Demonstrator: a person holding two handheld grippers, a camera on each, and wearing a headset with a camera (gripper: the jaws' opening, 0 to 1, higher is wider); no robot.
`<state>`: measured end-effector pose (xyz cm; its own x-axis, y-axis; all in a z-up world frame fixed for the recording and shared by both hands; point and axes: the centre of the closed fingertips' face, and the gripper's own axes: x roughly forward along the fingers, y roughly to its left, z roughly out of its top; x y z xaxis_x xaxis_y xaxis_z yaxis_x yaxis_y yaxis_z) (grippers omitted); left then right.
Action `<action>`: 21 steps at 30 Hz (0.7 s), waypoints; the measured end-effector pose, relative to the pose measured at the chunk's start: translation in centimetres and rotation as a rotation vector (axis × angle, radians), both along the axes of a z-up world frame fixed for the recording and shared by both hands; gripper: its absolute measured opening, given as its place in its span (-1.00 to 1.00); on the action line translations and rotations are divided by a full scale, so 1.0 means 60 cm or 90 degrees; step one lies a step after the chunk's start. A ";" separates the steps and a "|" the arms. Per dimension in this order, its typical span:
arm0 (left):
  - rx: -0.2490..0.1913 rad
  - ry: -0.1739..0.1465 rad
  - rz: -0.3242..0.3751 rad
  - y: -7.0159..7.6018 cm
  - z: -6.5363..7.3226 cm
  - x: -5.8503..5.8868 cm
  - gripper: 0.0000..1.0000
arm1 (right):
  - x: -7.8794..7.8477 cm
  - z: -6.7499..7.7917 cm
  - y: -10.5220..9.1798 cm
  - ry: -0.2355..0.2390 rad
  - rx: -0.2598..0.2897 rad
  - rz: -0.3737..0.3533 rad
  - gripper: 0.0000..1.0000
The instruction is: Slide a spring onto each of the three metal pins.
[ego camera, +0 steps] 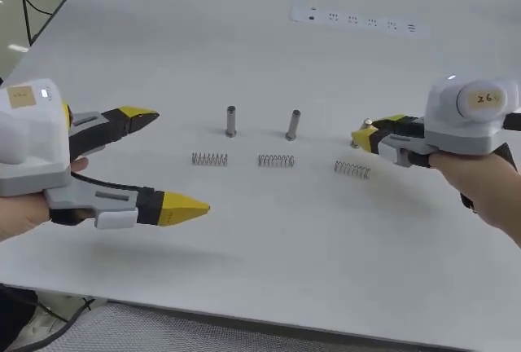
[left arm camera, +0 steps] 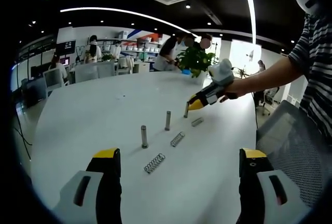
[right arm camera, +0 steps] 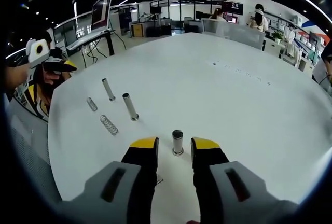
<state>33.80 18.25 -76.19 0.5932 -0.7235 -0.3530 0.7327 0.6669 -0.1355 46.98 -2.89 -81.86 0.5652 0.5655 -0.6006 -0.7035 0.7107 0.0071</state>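
The left metal pin, the middle metal pin and the right metal pin, each a short grey cylinder, stand upright in a row. Just in front of each, lying on its side and apart from it, is a small coiled wire spring: the left spring, the middle spring and the right spring. The right gripper, black with yellow tips, has its jaws a little apart, and the right metal pin stands in the gap, seemingly touching neither tip. The left gripper hovers at the row's left end, jaws spread wide on nothing. Everything rests on a wide matte white table, with a white power strip at its far side. Around it is an open-plan office with desks, monitors, a leafy green plant and strip lights on a dark ceiling.
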 end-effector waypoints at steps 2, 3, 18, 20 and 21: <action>-0.001 0.000 0.000 -0.001 0.000 0.000 0.89 | -0.001 -0.001 0.000 0.002 0.000 0.000 -0.45; -0.001 0.000 0.000 0.000 0.000 0.001 0.89 | -0.002 -0.001 0.000 0.003 0.001 0.000 -0.43; 0.002 0.000 0.000 -0.001 -0.001 0.001 0.89 | -0.007 0.004 0.002 0.002 0.014 0.002 -0.12; 0.000 0.001 0.001 0.001 0.000 0.002 0.89 | -0.010 0.004 0.003 0.004 0.016 0.004 -0.08; 0.000 0.000 0.002 0.001 0.000 0.003 0.89 | -0.011 0.004 0.003 0.003 0.014 0.006 -0.07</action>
